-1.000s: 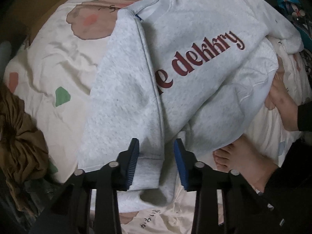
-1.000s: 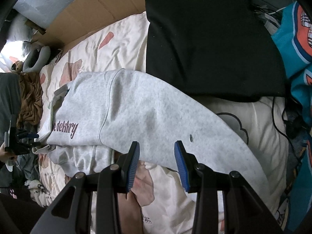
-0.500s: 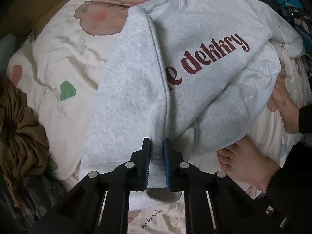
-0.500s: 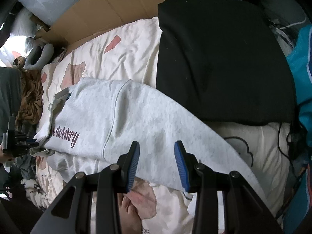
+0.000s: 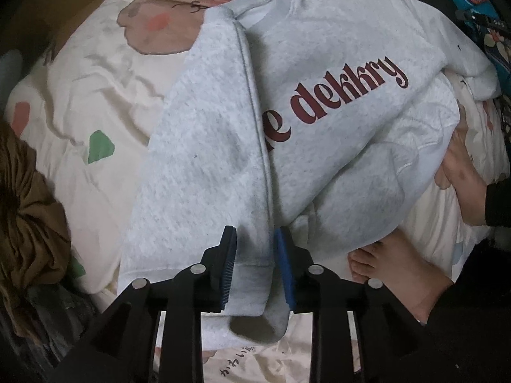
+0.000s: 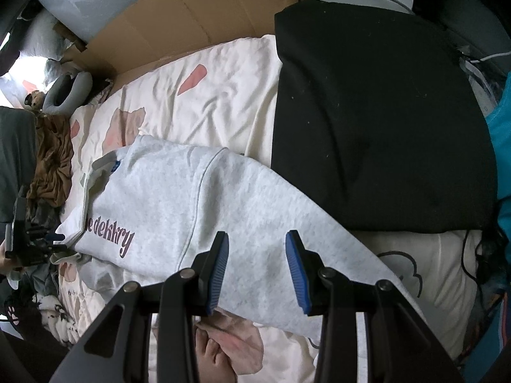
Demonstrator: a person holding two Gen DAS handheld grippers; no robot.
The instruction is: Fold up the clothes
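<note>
Sweatshirt [image 5: 335, 102] lies across the bed [image 5: 95, 73], printed chest up, collar toward the far end. L sleeve [image 5: 204, 166] already laid inward over the body, cuff [image 5: 252, 322] at the near edge. R sleeve [image 6: 287, 223] runs out toward the right edge, alongside a black cushion [image 6: 377, 121].

L gripper [image 5: 255, 265]: fingers a little apart, straddling the sleeve just above the cuff. Cloth fills the gap, but can't say it's firmly pinched; looks loose.

R gripper [image 6: 257, 265]: fingers wide apart, hovering over the R sleeve, holding nothing.

Step in hand, as I read it: settle the L sleeve, then bring the R sleeve in to match.

Notes for doing it well:
- L: let the cuff sit flat, parallel w/ the side seam, before backing off. Pull away straight so the pads don't drag fabric.
- R: come down onto the sleeve, bite top layer only, no bedsheet.
- Carry sleeve across low so the shoulder fold stays crisp.
- Bare foot [image 5: 392, 268] sits by the hem at the near edge; hem looks rumpled there, smooth before the next fold.

Brown garment [image 5: 28, 210] heaped at the left edge, apart from the work.
</note>
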